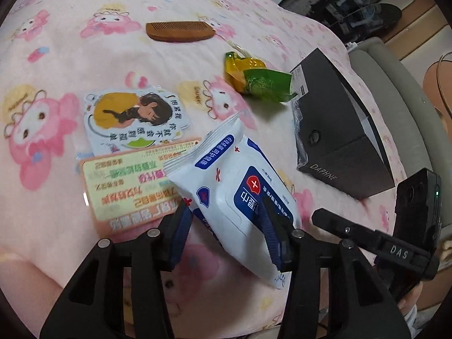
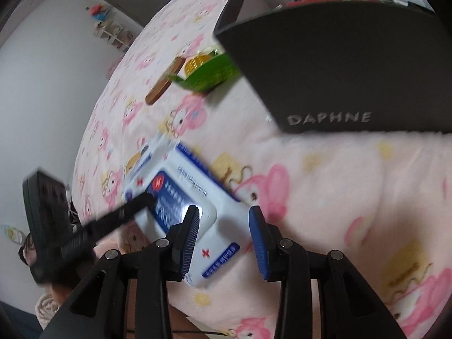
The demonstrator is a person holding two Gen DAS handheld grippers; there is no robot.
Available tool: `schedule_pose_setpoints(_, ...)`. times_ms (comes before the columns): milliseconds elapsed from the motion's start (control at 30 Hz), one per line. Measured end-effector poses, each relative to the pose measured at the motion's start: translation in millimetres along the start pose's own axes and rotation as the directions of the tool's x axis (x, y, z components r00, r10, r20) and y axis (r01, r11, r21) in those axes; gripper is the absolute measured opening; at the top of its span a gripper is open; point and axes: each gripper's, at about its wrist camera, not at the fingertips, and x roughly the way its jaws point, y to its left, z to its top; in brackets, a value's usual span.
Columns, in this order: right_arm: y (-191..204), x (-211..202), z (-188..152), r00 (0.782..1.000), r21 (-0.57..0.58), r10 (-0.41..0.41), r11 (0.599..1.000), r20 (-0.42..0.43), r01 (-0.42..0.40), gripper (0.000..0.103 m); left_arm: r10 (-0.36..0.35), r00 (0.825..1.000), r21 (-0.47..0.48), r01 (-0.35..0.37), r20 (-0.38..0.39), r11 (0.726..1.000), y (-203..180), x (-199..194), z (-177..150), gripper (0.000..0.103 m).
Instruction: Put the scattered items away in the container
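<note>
Pink cartoon blanket carries a wipes pack clamped in the left gripper, the right gripper (jaws parted, touching nothing) above its end, black box at two o'clock.

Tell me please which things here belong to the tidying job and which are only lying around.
Belong to the job:
- wet wipes pack, between the left tongs
- wooden comb
- green-yellow snack packet
- cartoon sticker
- printed card
- black Daphne box, the container

Only lying around:
- pink blanket
- shelf by the wall
</note>
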Motion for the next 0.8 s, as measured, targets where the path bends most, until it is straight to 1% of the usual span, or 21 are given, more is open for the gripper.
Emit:
schedule_pose_setpoints(67,4,4,-1,0.999,-0.011,-0.005,1.0,-0.033,0.004,0.034,0.048,0.996,-0.038,-0.046,0.07,0.998,7,-8,8,0.048)
schedule_pose_setpoints(133,10,11,-5,0.997,-0.034,0.004,0.999,-0.082,-0.007,0.036,0.081,0.985,-0.075,-0.07,0.153,0.995,13,-17,17,0.048)
schedule_pose_setpoints(167,14,16,-10,0.994,-0.046,0.007,0.999,-0.107,-0.012,0.037,0.094,0.979,-0.079,-0.08,0.181,0.994,14,-20,20,0.048)
schedule_pose_setpoints(200,16,22,-14,0.992,-0.059,0.002,0.998,-0.124,-0.01,0.042,0.102,0.975,-0.073,-0.089,0.195,0.993,14,-20,23,0.046)
schedule_pose_setpoints(233,18,28,-17,0.99,-0.072,-0.004,0.997,-0.14,-0.006,0.045,0.11,0.977,-0.062,-0.101,0.18,0.993,13,-16,25,0.045)
schedule_pose_setpoints(267,19,34,-21,0.988,-0.085,-0.01,0.996,-0.155,-0.003,0.047,0.119,0.98,-0.05,-0.112,0.161,0.992,12,-10,27,0.04)
schedule_pose_setpoints(300,19,40,-23,0.986,-0.084,-0.008,0.996,-0.164,-0.006,0.047,0.14,0.981,-0.039,-0.136,0.134,0.99,10,-3,28,0.039)
schedule_pose_setpoints(333,19,43,-24,0.986,-0.076,0.0,0.997,-0.169,-0.013,0.047,0.188,0.975,-0.012,-0.188,0.115,0.982,7,4,26,0.038)
schedule_pose_setpoints(400,18,47,-24,0.985,-0.059,0.026,0.998,-0.173,-0.036,0.047,0.211,0.972,0.033,-0.216,0.102,0.976,1,8,22,0.038)
schedule_pose_setpoints(533,16,37,-23,0.989,-0.025,0.07,0.997,-0.129,-0.073,0.049,0.156,0.987,0.068,-0.159,0.047,0.985,-6,8,10,0.038)
schedule_pose_setpoints(567,15,32,-21,0.992,-0.024,0.067,0.997,-0.111,-0.07,0.049,0.135,0.991,0.07,-0.136,0.027,0.988,-7,9,6,0.038)
schedule_pose_setpoints(633,13,19,-16,0.996,-0.029,0.056,0.998,-0.066,-0.058,0.049,0.071,0.997,0.085,-0.07,-0.011,0.994,-13,10,-3,0.038)
schedule_pose_setpoints(733,4,-3,-6,0.999,-0.023,0.034,0.999,-0.003,-0.034,0.049,0.052,0.998,0.127,-0.045,-0.046,0.991,-27,15,-16,0.039)
schedule_pose_setpoints(800,-2,-8,-4,1.0,-0.018,-0.003,1.0,0.005,0.003,0.049,0.05,0.997,0.148,-0.041,-0.055,0.988,-35,16,-22,0.042)
